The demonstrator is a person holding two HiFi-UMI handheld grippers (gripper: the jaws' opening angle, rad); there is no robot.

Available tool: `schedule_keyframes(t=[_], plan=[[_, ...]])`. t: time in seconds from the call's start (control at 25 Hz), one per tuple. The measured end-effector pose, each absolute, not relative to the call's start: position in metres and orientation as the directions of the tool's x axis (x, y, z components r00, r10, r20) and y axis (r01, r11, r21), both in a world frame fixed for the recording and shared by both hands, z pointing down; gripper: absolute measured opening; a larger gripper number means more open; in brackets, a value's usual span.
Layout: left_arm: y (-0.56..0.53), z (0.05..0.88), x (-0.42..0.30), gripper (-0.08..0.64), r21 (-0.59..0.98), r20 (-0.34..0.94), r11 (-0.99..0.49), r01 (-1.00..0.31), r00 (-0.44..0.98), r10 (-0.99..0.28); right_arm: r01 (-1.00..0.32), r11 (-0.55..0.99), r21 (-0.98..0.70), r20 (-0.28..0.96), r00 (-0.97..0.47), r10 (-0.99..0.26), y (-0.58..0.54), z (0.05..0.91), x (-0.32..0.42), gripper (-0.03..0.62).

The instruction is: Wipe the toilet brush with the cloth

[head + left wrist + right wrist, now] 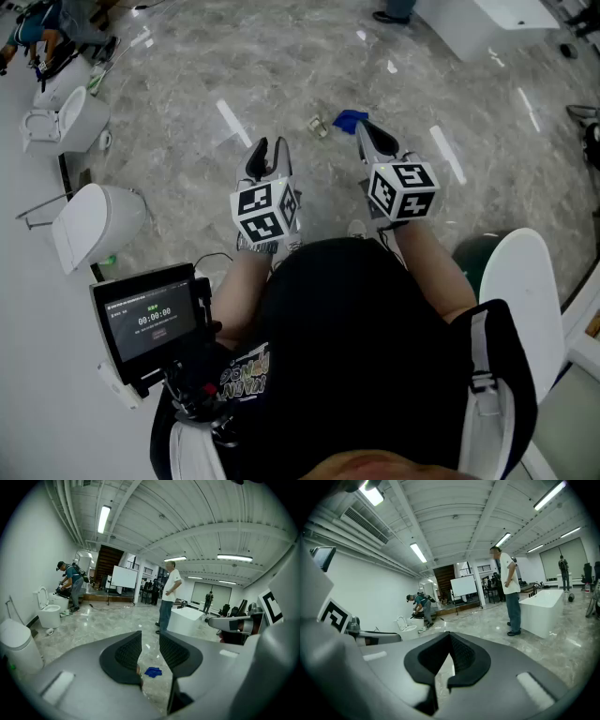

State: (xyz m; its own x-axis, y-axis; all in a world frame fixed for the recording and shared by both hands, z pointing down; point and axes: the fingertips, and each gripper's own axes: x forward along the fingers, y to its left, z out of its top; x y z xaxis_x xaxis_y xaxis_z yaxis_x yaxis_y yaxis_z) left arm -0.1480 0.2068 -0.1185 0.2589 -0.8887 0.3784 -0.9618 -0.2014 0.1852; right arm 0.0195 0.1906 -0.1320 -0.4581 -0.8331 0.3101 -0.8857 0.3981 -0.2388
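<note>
A small blue cloth (351, 119) lies crumpled on the marble floor, just beyond the tip of my right gripper (366, 129). In the left gripper view the cloth (153, 671) shows low in the gap between the jaws, well ahead on the floor. My left gripper (269, 147) is held out in front of me, open and holding nothing (150, 641). The right gripper (449, 644) is shut with nothing in it. I cannot make out a toilet brush in any view.
A small pale object (319, 125) lies beside the cloth. Two white toilets (70, 117) (98, 220) stand at the left, another white seat (525, 281) at my right. A white bathtub (543, 606) and a standing person (508, 592) are ahead. A screen (150, 319) hangs at my left.
</note>
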Motion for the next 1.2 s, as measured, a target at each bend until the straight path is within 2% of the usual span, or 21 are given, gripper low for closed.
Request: schedule_keyframes(t=[1.2], plan=[[0.2097,-0.1151,-0.1492,0.117,0.185,0.389,-0.205,-0.961,0.263,-0.883,-0.883,0.390,-0.260,0.288,-0.457,-0.842,0.1952,-0.1302,0.0218,0.003]])
